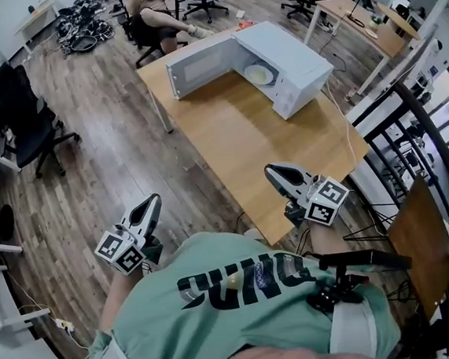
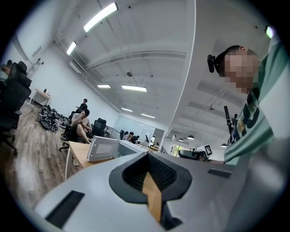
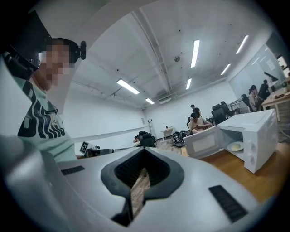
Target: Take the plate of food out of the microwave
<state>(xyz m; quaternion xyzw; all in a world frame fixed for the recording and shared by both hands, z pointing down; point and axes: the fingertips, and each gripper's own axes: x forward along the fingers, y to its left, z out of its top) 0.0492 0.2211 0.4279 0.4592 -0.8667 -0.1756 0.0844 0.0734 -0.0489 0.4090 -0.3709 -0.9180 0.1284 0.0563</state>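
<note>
**Head view:** a white box microwave (image 1: 297, 69) sits at the far right of the light wooden counter (image 1: 245, 145). Its white door (image 1: 198, 67) is swung wide open to the left. On the cavity floor lies a round pale plate of food (image 1: 259, 74), flat, w/ a yellowish patch on it; finer detail too small to tell. Wide bare counter btwn the microwave & the near edge. The right gripper (image 1: 272, 171) is over the counter's near right corner, well apart from the microwave. The left gripper (image 1: 154, 199) is over the brown plank floor (image 1: 127, 152), left of the counter's near edge. The floor to the left is open as far as a black office chair (image 1: 25, 123). A seated person (image 1: 153, 16) is just beyond the counter's far left corner.

**Left gripper view:** grey fingers (image 2: 90, 190) are closed together, only a thin slit, nothing held. Beyond them are the open door (image 2: 105, 148) & the counter (image 2: 79, 155). Plate not seen here.

**Right gripper view:** fingers (image 3: 195, 190) are pressed together too, empty. The microwave (image 3: 260, 131) is at far right w/ its door (image 3: 204, 142) open to the left. The plate (image 3: 235, 146) shows pale & round on the cavity floor, w/ nothing in front of the opening. Bare counter (image 3: 247, 174) leads up to it.
</note>
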